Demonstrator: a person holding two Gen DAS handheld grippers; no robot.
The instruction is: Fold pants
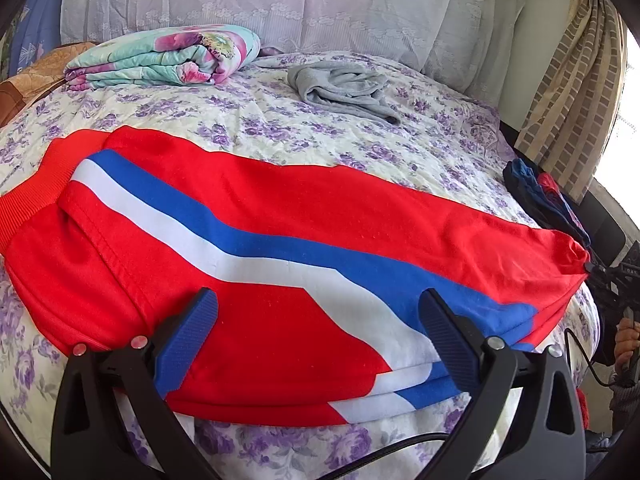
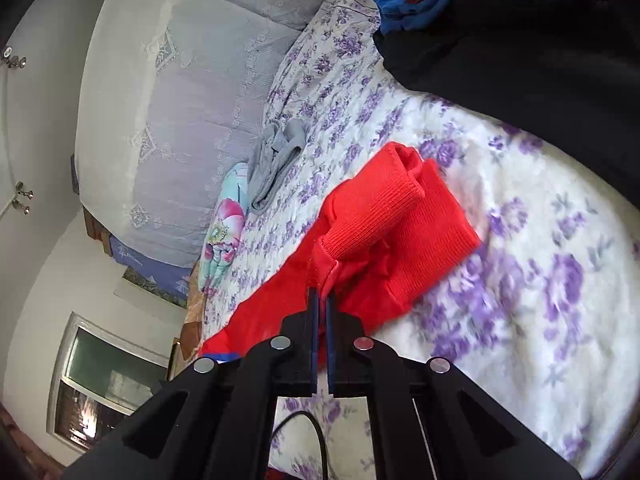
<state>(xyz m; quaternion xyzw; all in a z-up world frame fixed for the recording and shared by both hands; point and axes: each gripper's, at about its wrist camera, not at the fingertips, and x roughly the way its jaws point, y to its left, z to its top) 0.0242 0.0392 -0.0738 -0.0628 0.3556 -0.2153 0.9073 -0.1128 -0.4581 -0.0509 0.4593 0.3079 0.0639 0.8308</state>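
Observation:
Red pants [image 1: 304, 208] with a blue and white side stripe lie flat across the flowered bedspread [image 1: 280, 120], waistband at the left, leg ends at the right. My left gripper [image 1: 318, 304] hovers open over the near edge of the pants, its blue pads [image 1: 188, 336] wide apart and holding nothing. In the right wrist view the picture is rolled sideways. There my right gripper [image 2: 322, 294] is shut on the red fabric just below the ribbed cuffs [image 2: 400, 216] of the pants. From the left wrist view that same gripper [image 1: 592, 270] shows at the pinched leg end.
A folded floral quilt [image 1: 168, 58] and a crumpled grey garment [image 1: 344, 88] lie at the far side of the bed. A pile of dark, blue and red clothes [image 2: 500, 32] sits by the leg ends. A curtain [image 1: 572, 92] hangs at the right, and a hand [image 1: 626, 340] is beside the bed.

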